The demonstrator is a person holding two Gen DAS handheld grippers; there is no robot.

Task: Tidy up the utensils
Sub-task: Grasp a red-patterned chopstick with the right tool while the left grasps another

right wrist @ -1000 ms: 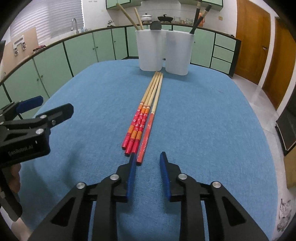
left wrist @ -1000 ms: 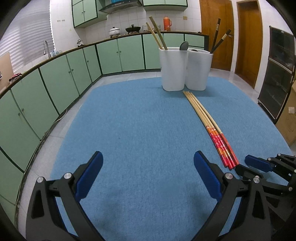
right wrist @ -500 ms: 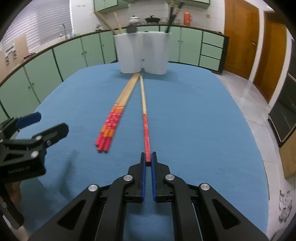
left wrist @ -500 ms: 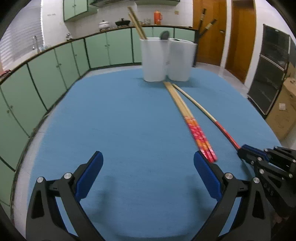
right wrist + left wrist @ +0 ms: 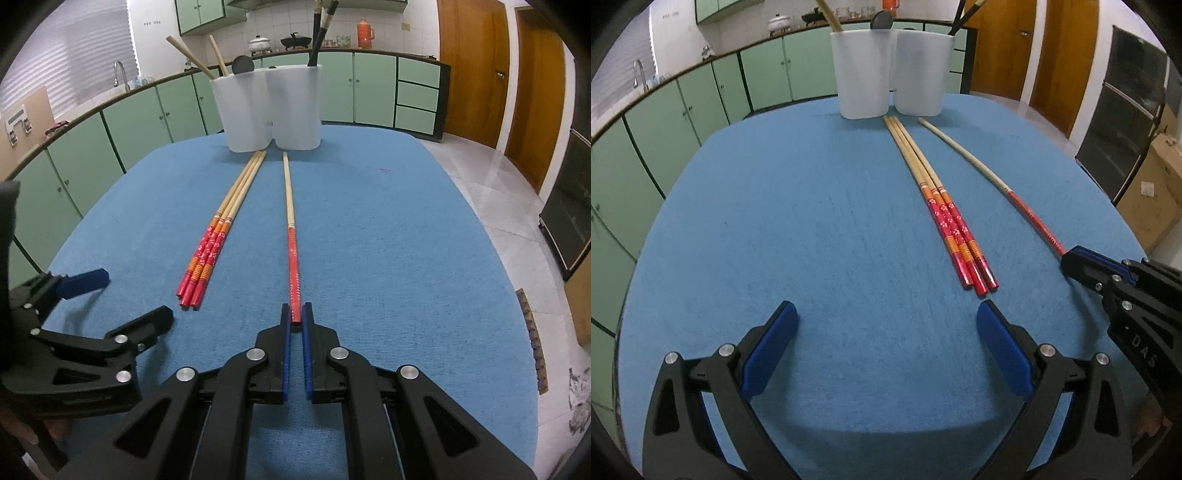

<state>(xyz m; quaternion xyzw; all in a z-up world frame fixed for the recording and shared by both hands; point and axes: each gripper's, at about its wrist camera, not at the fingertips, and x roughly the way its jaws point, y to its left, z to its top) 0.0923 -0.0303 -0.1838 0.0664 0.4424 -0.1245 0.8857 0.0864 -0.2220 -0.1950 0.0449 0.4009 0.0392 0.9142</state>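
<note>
My right gripper (image 5: 294, 318) is shut on the red end of a single chopstick (image 5: 290, 229), which points toward the white holders; it also shows in the left wrist view (image 5: 990, 173). A bundle of three red-ended chopsticks (image 5: 214, 236) lies to its left on the blue mat, seen too in the left wrist view (image 5: 942, 206). Two white holders (image 5: 271, 110) stand at the far edge with chopsticks and a dark spoon inside. My left gripper (image 5: 886, 325) is open and empty, near the bundle's red ends. The right gripper shows at the right of the left wrist view (image 5: 1071, 260).
The blue mat (image 5: 812, 221) covers a round table. Green kitchen cabinets (image 5: 683, 110) curve behind and to the left. Wooden doors (image 5: 472, 66) and a dark oven (image 5: 1126, 110) stand to the right, with a cardboard box (image 5: 1152, 192) on the floor.
My right gripper closed on one chopstick and pulled it rightward, away from the other three. My left gripper stayed open and shifted slightly toward the table.
</note>
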